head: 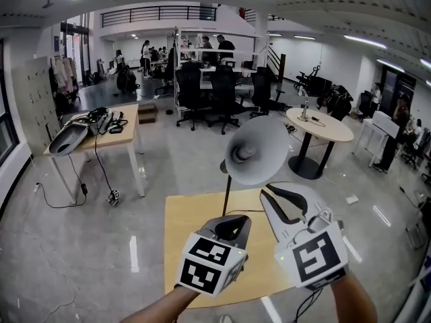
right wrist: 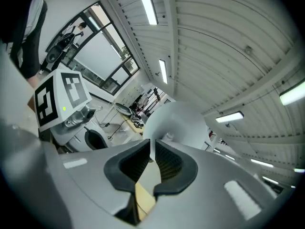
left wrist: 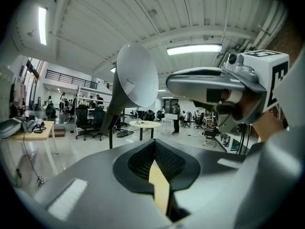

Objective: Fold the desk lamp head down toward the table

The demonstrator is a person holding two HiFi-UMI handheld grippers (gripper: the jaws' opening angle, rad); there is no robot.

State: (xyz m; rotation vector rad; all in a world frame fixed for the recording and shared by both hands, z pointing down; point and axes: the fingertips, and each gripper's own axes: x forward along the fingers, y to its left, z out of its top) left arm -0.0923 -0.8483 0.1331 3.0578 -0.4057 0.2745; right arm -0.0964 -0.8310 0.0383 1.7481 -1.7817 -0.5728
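Note:
The desk lamp stands on the small wooden table [head: 195, 247], its white cone head [head: 256, 150] raised on a dark stem [head: 227, 192] and facing away from me. In the left gripper view the head [left wrist: 138, 75] is up and to the left of the jaws. My left gripper [head: 239, 221] [left wrist: 153, 144] hangs over the table, shut and empty, short of the stem. My right gripper [head: 264, 190] [right wrist: 152, 147] is just under the head's lower rim [right wrist: 178, 123]. Its jaws stand a narrow slit apart with nothing pressed between them. Whether the tips touch the rim I cannot tell.
A round table [head: 320, 123] stands at the right. A wooden desk [head: 108, 136] with clutter and a cable trailing to the floor is at the left. Black office chairs [head: 222, 89] and shelving with people fill the back of the room.

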